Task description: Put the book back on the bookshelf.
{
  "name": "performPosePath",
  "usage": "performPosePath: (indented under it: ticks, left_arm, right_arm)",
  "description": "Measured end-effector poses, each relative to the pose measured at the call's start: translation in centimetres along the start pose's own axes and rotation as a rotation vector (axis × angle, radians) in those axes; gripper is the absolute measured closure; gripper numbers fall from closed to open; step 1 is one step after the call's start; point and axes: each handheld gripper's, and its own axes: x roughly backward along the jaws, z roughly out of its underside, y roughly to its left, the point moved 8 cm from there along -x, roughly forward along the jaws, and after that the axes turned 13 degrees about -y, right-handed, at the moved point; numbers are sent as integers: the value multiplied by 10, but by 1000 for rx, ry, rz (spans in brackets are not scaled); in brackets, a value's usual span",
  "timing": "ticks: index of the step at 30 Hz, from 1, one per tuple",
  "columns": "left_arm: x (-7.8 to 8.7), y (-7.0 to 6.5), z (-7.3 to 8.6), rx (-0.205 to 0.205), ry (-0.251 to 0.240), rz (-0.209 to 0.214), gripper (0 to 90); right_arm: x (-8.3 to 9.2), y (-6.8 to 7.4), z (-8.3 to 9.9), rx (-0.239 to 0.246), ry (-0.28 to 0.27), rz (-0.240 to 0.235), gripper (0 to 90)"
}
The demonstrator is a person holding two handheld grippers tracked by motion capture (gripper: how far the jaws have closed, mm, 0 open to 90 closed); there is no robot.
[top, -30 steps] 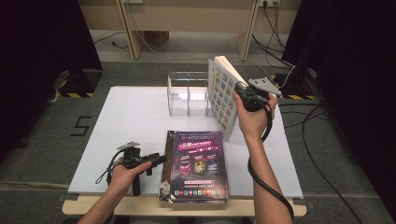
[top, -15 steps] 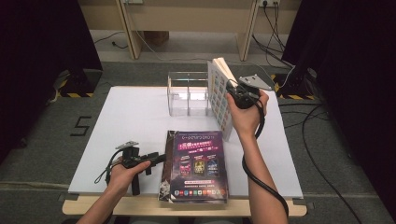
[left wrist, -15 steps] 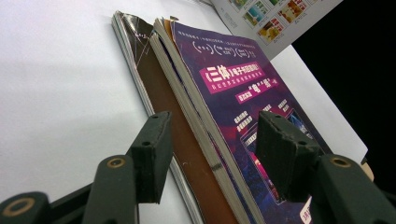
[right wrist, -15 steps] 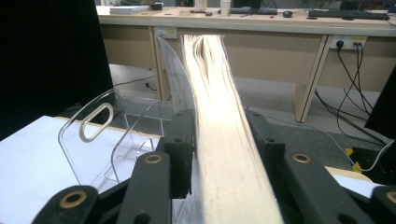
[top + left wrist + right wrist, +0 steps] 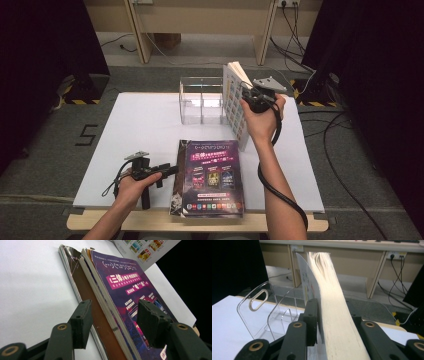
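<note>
- The white desk (image 5: 140, 130) stands on a grey carpeted floor (image 5: 45, 150) and carries everything here.
- A clear acrylic rack (image 5: 201, 100) stands at the desk's 12 o'clock edge.
- A stack of magazines (image 5: 210, 177), purple cover on top, lies flat at 6 o'clock.
- A thick white book (image 5: 235, 102) stands upright at about 1 o'clock, just beside the rack.

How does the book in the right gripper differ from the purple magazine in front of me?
The book stands upright beside the clear rack; the purple magazine lies flat on a stack. The book's cover is white with small coloured squares; the magazine's is dark purple. The right gripper clamps the book; the left gripper sits open at the magazine's edge. Both rest on the table.
</note>
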Motion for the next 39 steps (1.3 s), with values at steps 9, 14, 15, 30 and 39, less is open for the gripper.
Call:
performPosePath:
  ticks: [9, 14, 15, 30, 39]
  left_arm:
    - [0, 0, 0, 1, 3, -1, 452]
    - [0, 0, 0, -1, 1, 1, 452]
    - [0, 0, 0, 0, 0, 1, 452]
    - [1, 4, -2, 3, -3, -4, 453]
    - [3, 5, -5, -3, -13, -11, 453]
  right_arm:
    - [-6, 4, -3, -25, 61, -25, 737]
    - [-8, 8, -6, -29, 65, -36, 742]
    - [-9, 8, -7, -32, 60, -32, 742]
    - [-23, 4, -21, -46, 12, 11, 744]
    - [-29, 6, -29, -60, -4, 26, 744]
